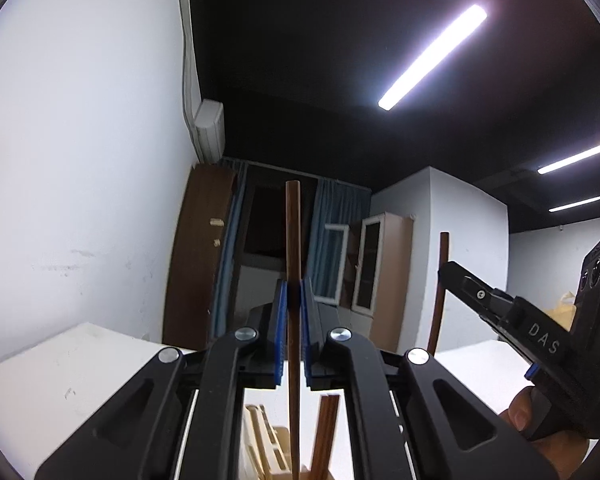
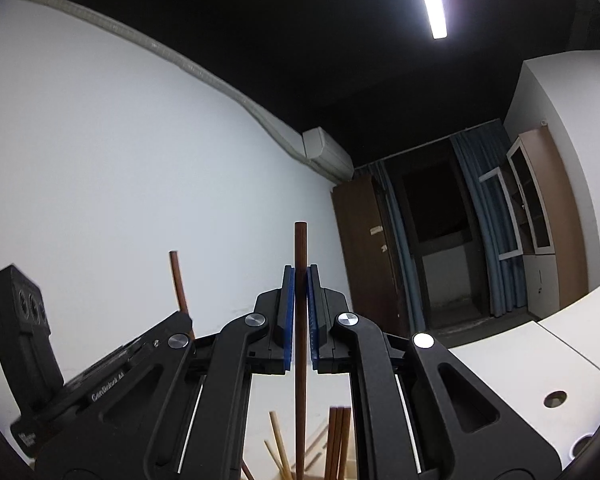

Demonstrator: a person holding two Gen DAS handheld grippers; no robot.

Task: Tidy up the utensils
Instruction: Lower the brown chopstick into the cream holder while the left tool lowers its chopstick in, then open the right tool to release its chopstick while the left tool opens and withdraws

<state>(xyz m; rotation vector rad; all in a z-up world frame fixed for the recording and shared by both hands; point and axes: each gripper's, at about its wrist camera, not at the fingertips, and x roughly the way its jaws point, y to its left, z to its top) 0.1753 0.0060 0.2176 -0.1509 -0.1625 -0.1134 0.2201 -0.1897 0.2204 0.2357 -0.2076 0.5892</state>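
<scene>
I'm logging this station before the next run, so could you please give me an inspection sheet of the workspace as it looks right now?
Surface: white table, seen only at the frame edges; round holes in the top at the right in the right wrist view.
Job's things: a dark brown chopstick stands upright in the left gripper; another dark brown chopstick stands upright in the right gripper; more chopsticks and a light wooden rack lie below.
Clutter: nothing seen.
Grippers: both shut on their chopsticks, pointing slightly upward, side by side.
Cables: nothing seen.
Surroundings: white wall, air conditioner, blue curtains, brown door, glass-front cabinet, ceiling strip lights.
</scene>
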